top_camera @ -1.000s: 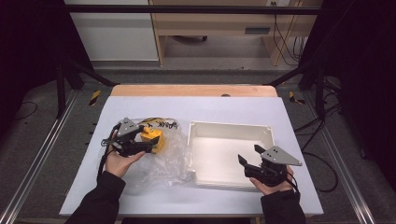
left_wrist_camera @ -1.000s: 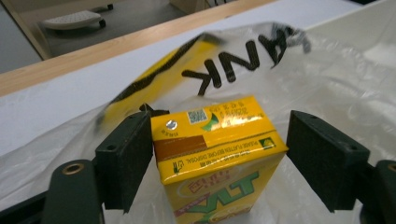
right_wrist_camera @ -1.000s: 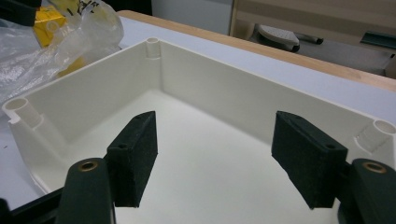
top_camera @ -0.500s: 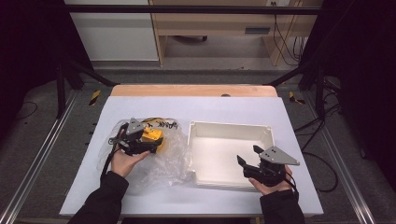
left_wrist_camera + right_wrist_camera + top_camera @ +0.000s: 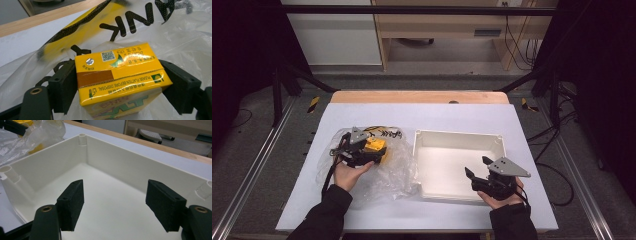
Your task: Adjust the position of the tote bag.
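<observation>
A yellow drink carton sits between the pads of my left gripper, which press on both its sides. In the high view the carton and left gripper are over a crumpled clear plastic bag with black lettering, at the table's left. The bag lies under and behind the carton. A white open box stands to the right of the bag. My right gripper hovers open at the box's near right corner. Its jaws stand wide over the bare inside of the box.
The table has a white top with a wooden strip along its far edge. Metal frame rails run along both sides. Black cables trail from each gripper. A corner of the bag lies just beyond the box's wall.
My left gripper has slid a little to the right, closer around the carton on the bag. The right gripper has stayed still over the box.
</observation>
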`<state>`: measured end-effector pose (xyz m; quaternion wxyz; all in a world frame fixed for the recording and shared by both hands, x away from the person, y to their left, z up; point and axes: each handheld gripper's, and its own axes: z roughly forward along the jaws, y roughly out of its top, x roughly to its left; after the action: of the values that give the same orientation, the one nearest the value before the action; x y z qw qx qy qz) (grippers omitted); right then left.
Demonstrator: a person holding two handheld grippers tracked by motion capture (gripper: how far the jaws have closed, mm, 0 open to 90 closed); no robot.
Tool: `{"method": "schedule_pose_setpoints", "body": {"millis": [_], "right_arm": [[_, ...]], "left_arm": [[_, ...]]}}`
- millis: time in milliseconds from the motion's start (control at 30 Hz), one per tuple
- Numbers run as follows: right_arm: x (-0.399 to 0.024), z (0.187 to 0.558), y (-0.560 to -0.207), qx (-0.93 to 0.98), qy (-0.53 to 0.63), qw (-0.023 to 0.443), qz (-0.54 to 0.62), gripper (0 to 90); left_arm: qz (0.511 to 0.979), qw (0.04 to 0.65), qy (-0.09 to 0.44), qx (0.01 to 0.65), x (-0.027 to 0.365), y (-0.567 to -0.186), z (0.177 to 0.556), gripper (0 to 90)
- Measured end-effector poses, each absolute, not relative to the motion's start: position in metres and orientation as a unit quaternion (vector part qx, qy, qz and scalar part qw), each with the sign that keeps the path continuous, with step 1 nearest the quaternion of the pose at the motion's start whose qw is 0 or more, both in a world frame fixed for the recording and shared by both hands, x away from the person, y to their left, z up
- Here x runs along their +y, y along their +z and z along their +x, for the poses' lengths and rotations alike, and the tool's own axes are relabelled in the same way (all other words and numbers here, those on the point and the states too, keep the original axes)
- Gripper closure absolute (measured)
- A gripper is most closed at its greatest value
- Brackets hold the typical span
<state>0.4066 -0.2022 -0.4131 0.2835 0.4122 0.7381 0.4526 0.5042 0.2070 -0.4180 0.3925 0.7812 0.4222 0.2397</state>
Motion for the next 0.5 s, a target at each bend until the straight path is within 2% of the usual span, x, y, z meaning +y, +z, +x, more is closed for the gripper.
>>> {"method": "schedule_pose_setpoints", "body": {"millis": [500], "right_arm": [[-0.202, 0.406, -0.413, 0.740, 0.452, 0.285, 0.409, 31.2]], "left_arm": [[0.764, 0.399, 0.243, 0.444, 0.218, -0.405, 0.495, 21.3]]}}
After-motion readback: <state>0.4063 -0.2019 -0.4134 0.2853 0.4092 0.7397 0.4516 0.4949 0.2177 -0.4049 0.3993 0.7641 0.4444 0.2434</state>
